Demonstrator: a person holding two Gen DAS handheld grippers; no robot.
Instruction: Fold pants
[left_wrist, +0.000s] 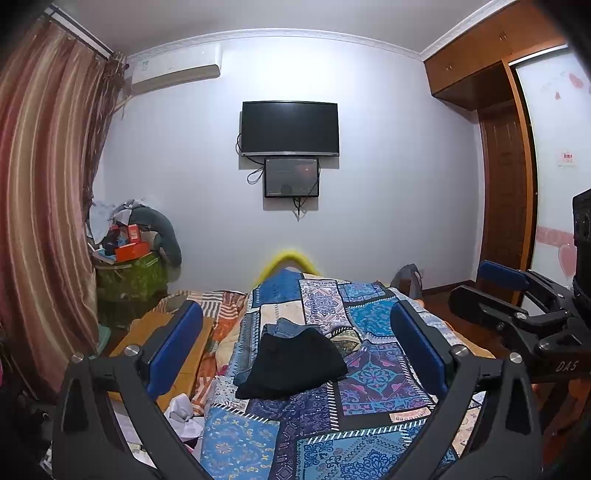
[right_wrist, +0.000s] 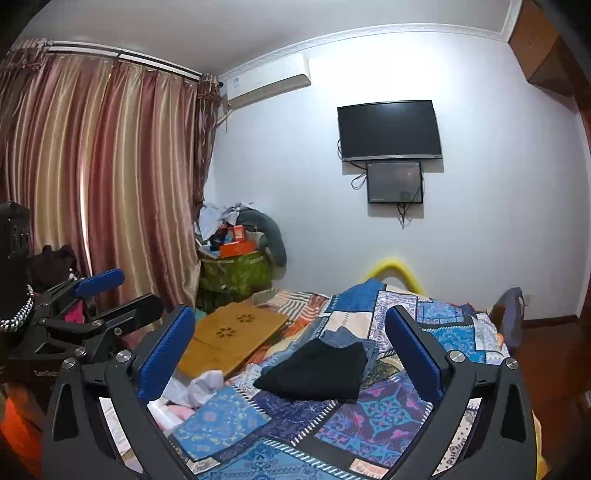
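Up above the bed (left_wrist: 369, 413), both tools are spread wide and holding nothing. Left tool (left_wrist: 295, 350) and right tool (right_wrist: 291, 354) touch nothing; the folded black pants (left_wrist: 295, 363) lie on jeans (left_wrist: 286, 326).

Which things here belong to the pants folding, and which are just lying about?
Job:
- black pants, folded on the patchwork quilt
- jeans beneath them
- left tongs, open
- right tongs, open

Lying about:
- wooden board
- white cloth
- corner clutter pile
- wall TV
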